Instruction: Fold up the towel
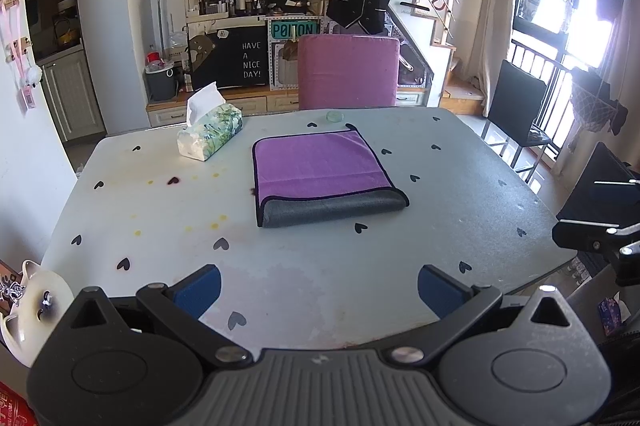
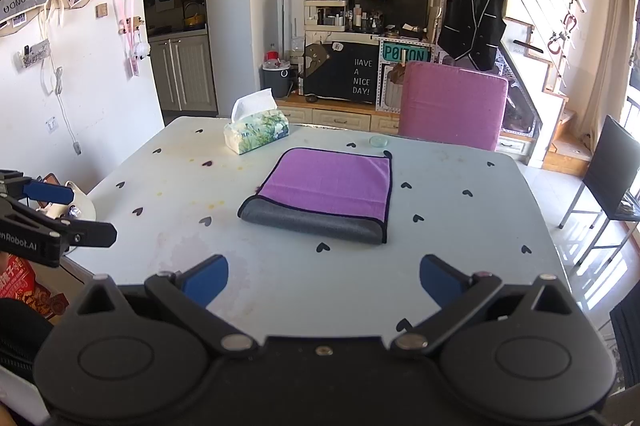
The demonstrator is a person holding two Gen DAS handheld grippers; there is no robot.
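From the left wrist, the left gripper point(image 1: 319, 290) is seen spread wide and empty above the table point(image 1: 160, 194), with the folded towel point(image 1: 324, 174) laid flat mid-table, beside a tissue box point(image 1: 212, 130). From the right wrist, the right gripper point(image 2: 324, 280) is likewise seen released, well short of the towel point(image 2: 324, 192)

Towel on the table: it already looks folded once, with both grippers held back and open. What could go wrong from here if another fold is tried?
1. The towel has its grey underside rolled out along the near edge; pinching only the top layer could undo the fold.
2. The tissue box stands close to the towel's far left corner, so a sweep by the left gripper might knock it.
3. A small glass dish lies just beyond the far edge and could be pushed.
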